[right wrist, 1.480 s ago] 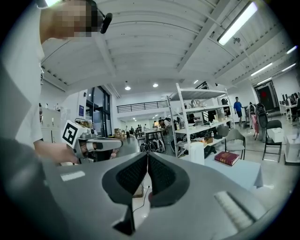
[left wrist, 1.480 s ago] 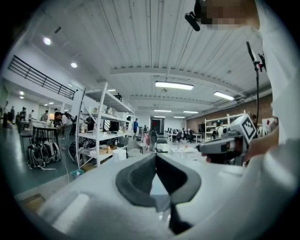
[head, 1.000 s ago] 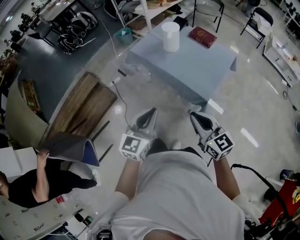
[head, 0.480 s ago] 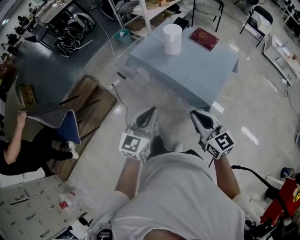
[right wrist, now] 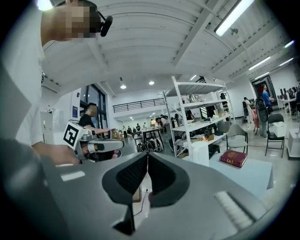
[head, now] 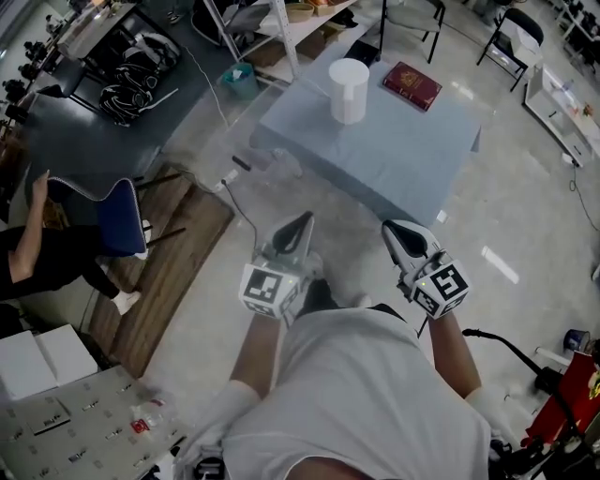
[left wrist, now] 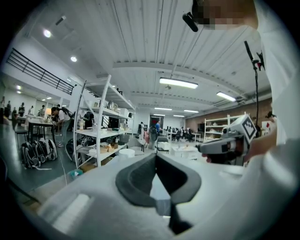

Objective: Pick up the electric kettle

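The electric kettle point(head: 348, 90), white and cylindrical, stands upright on the far left part of a table with a grey-blue cloth point(head: 403, 150). It also shows small in the left gripper view point(left wrist: 126, 153) and in the right gripper view point(right wrist: 200, 152). My left gripper point(head: 302, 223) and right gripper point(head: 389, 227) are held side by side in front of my body, well short of the table, over the floor. Both point toward the table. The left gripper's point(left wrist: 155, 157) jaw tips meet with nothing between them. The right gripper point(right wrist: 146, 154) is shut and empty too.
A red book point(head: 411, 84) lies on the table right of the kettle. A person at the left handles a blue chair point(head: 117, 220) beside a wooden board point(head: 173, 272). A cable point(head: 239, 202) runs across the floor. White shelving point(head: 281, 23) and black chairs point(head: 511, 42) stand beyond the table.
The table and kettle have drifted slightly as I walk toward them. The person at the left has lifted and turned the blue chair. Both grippers keep their pose, still shut.
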Action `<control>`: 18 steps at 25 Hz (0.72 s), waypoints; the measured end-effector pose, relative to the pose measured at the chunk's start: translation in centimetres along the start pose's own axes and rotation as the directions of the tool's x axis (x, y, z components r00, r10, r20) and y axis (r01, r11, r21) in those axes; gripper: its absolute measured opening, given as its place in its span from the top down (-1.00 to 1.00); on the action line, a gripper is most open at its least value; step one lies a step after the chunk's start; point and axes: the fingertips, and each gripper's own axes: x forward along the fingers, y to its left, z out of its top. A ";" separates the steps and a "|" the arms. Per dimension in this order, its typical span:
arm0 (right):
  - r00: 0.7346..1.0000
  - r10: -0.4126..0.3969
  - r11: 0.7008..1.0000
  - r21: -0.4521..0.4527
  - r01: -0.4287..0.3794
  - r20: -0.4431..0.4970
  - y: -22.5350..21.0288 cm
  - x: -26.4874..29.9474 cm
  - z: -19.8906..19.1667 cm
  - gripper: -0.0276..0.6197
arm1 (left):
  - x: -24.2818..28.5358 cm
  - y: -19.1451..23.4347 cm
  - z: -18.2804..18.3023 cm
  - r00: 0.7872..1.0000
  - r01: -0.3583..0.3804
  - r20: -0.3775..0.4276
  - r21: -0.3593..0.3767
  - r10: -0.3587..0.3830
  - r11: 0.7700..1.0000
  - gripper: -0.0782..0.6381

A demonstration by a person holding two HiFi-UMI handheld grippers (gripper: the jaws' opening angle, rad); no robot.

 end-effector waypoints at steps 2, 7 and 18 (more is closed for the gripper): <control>1.000 -0.008 1.000 -0.003 0.008 0.002 -0.8 1.4 0.4 0.88 | 1.1 1.4 0.3 1.000 0.012 -0.001 -0.001 -0.012 1.000 0.78; 0.999 -0.043 0.999 -0.001 0.043 0.003 -2.5 4.6 1.3 0.88 | 3.6 4.7 0.9 0.999 0.052 0.000 0.004 -0.052 0.999 0.78; 0.990 -0.139 0.990 -0.008 0.139 0.020 -4.6 10.8 3.7 0.88 | 6.8 11.6 2.5 0.990 0.141 0.010 0.021 -0.141 0.990 0.78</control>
